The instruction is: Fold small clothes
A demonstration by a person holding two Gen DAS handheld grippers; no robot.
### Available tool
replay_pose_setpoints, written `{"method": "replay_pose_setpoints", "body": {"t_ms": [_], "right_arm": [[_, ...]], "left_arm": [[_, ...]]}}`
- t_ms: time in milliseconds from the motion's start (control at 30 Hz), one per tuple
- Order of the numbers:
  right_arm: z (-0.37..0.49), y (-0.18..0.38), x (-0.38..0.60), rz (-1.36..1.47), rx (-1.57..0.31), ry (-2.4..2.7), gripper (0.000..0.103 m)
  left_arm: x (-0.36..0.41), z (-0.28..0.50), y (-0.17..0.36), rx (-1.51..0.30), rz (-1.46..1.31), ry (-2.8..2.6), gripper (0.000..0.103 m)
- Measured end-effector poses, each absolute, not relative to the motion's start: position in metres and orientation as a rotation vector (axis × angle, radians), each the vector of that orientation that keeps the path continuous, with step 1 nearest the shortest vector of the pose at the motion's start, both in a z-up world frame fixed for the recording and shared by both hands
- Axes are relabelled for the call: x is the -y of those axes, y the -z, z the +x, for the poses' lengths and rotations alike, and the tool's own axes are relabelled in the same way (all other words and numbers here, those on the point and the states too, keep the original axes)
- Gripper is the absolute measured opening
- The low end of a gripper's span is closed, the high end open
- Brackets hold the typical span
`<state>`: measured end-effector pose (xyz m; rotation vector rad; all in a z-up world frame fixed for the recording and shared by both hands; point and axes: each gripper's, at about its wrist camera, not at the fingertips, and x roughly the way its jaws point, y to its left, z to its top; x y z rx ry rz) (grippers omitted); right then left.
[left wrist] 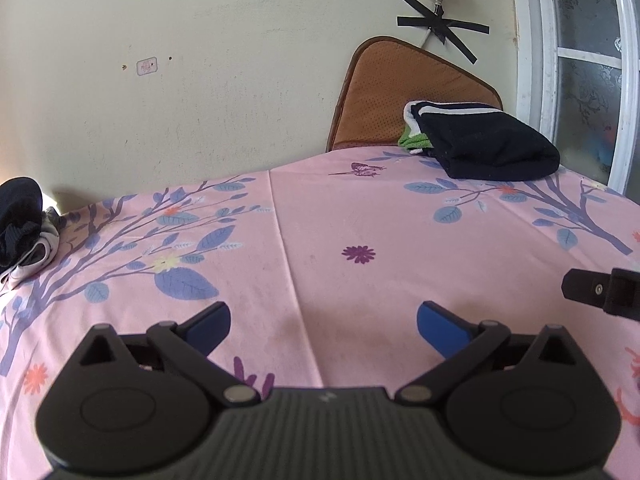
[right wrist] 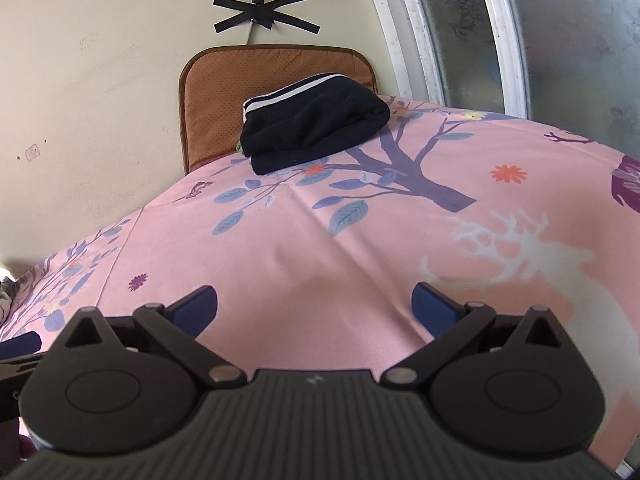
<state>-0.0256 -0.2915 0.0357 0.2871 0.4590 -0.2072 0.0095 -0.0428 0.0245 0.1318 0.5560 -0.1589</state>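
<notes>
Hovering over the pink floral sheet (left wrist: 320,220), the left gripper (left wrist: 324,330) and right gripper (right wrist: 314,308) both hold their fingers wide apart, empty. Farther back lies a folded navy garment (right wrist: 316,128); at left, seemingly crumpled dark clothes (left wrist: 20,216).
</notes>
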Motion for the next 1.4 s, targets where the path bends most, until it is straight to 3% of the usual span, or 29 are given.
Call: {"method": "replay_pose_setpoints", "body": {"t_ms": [1400], "right_arm": [[-0.042,-0.037,0.282,0.244,-0.389,0.218,0.103]], "left_arm": [[0.041,-0.005,-0.027,-0.503,0.1,0.283,0.103]]}}
